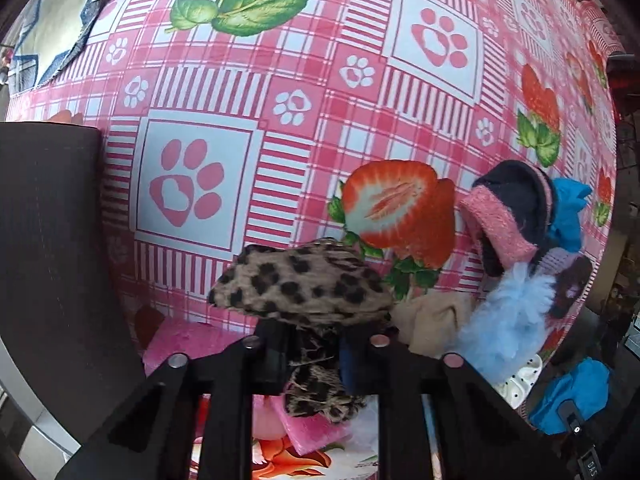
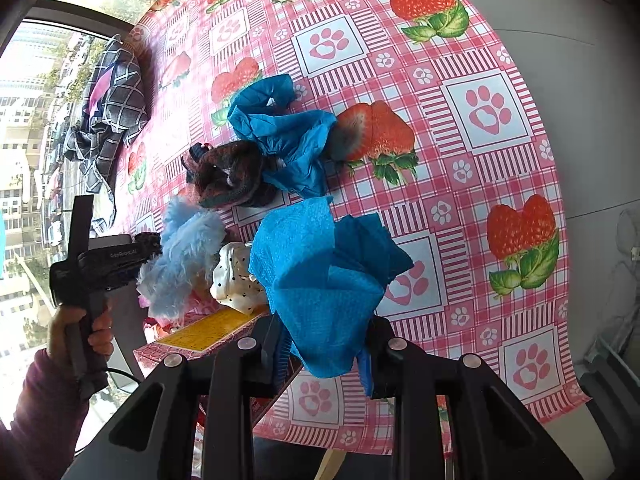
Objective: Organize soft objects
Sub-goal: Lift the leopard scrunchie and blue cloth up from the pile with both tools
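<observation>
Right now I have both tongs loaded. My left tongs (image 1: 316, 364) are pressed together on a leopard-print cloth (image 1: 304, 284), which fans out above the fingertips and hangs over a pink foam pad (image 1: 188, 340) near the edge of the desk (image 1: 280, 168). My right tongs (image 2: 320, 356) pinch a crumpled blue cloth (image 2: 324, 272), lifted clear of the strawberry-and-paw tablecloth. Between the two sits the unsorted heap: a fluffy light-blue piece (image 2: 188, 256), a white dotted piece (image 2: 236, 276), a dark knitted piece (image 2: 232, 176) and a second blue cloth (image 2: 284, 132). From the left wrist view I also see a pink-trimmed dark slipper (image 1: 508, 216) and a beige piece (image 1: 432, 316) beside the heap. I judge this the carrying step, each cloth picked but not yet placed. Next I need to choose a landing spot for the leopard cloth; I cannot tell where the sorted pile is meant to go. I must lower before letting go, so the limp fabric does not drape back onto the heap.
</observation>
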Action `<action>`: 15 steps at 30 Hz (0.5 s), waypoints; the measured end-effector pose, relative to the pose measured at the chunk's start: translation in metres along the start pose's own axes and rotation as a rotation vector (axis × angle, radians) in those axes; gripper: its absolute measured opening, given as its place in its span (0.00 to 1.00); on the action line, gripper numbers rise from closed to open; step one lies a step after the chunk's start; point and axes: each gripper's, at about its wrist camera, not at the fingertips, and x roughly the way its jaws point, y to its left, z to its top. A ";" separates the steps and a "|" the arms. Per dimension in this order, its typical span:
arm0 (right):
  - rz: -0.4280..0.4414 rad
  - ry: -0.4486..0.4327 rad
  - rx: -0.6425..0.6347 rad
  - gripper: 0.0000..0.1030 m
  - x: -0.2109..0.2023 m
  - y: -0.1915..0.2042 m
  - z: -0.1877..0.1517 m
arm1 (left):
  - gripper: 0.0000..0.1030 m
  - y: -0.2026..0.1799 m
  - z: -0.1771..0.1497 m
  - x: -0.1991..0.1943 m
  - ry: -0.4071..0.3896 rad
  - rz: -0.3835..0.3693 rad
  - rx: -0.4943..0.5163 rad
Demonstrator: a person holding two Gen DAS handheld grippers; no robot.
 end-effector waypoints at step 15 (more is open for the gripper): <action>0.001 -0.021 -0.013 0.28 -0.013 -0.005 0.002 | 0.16 -0.052 -0.037 -0.095 -0.309 0.081 0.101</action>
